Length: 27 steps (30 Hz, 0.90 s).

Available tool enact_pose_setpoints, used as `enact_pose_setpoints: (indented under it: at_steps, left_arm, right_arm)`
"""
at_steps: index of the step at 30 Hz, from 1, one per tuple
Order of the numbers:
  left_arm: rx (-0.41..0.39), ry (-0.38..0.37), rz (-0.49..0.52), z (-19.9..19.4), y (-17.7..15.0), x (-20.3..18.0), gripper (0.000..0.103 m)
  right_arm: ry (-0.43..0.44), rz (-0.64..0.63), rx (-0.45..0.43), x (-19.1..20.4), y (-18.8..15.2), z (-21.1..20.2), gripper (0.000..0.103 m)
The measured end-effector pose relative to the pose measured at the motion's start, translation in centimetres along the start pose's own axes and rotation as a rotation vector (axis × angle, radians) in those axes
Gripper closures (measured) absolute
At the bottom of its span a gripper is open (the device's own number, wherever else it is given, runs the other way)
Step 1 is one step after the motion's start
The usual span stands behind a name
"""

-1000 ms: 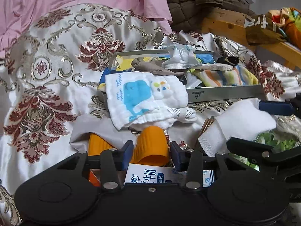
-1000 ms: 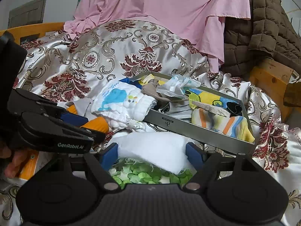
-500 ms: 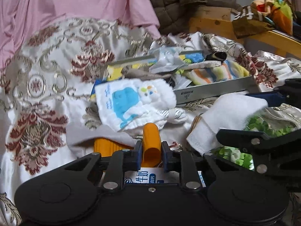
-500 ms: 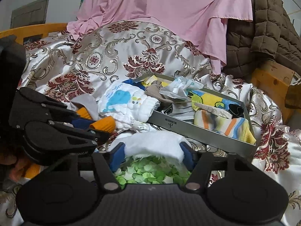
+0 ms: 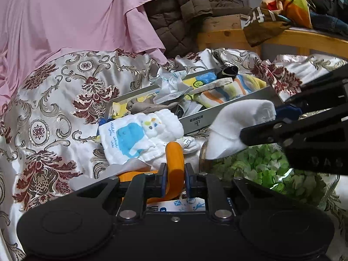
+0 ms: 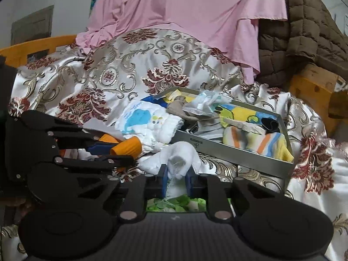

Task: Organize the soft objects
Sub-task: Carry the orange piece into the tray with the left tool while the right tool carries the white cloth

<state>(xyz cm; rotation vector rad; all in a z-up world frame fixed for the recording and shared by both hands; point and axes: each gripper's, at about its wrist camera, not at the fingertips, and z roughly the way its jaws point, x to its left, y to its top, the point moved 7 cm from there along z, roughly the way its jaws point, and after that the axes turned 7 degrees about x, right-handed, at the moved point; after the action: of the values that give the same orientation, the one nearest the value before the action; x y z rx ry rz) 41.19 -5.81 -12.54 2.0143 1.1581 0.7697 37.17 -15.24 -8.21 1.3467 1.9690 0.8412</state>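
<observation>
My left gripper [image 5: 175, 174] is shut on an orange soft piece [image 5: 174, 161], lifted a little off the bed; it also shows in the right wrist view [image 6: 126, 146]. My right gripper [image 6: 177, 179] is shut on a white sock [image 6: 176, 156], which also shows in the left wrist view [image 5: 237, 126]. A folded white cloth with a blue whale [image 5: 139, 134] lies against the near left end of a grey metal tray [image 5: 228, 114], which holds socks and small cloths. The tray also shows in the right wrist view [image 6: 239, 154].
A green-and-white patterned item [image 5: 267, 167] lies under the right gripper. A milk carton [image 5: 180, 205] sits below the left gripper. A floral satin cover [image 5: 54, 100] spreads over the bed. A pink sheet [image 6: 184, 10], brown quilted jacket [image 6: 304, 26] and wooden frame [image 5: 228, 37] stand behind.
Both grippers have closed, the left on the orange piece, the right on the white sock. Both have lifted their items slightly, and the left view has swung left and up.
</observation>
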Motion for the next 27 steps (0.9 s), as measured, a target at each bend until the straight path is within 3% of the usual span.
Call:
enact_pose_setpoints:
  at_steps: [4, 15, 27]
  left_arm:
    - [-0.019, -0.002, -0.013, -0.7, 0.2, -0.1, 0.087]
    - [-0.087, -0.011, -0.174, -4.1, 1.9, 0.3, 0.087]
    - [-0.152, 0.023, -0.207, -9.2, 4.1, -0.6, 0.087]
  right_arm:
    - [-0.003, 0.012, -0.027, -0.2, 0.6, -0.9, 0.087]
    - [-0.005, 0.038, -0.139, -1.2, 2.2, -4.9, 0.088]
    - [-0.006, 0.101, -0.253, -3.2, 3.7, -9.3, 0.088]
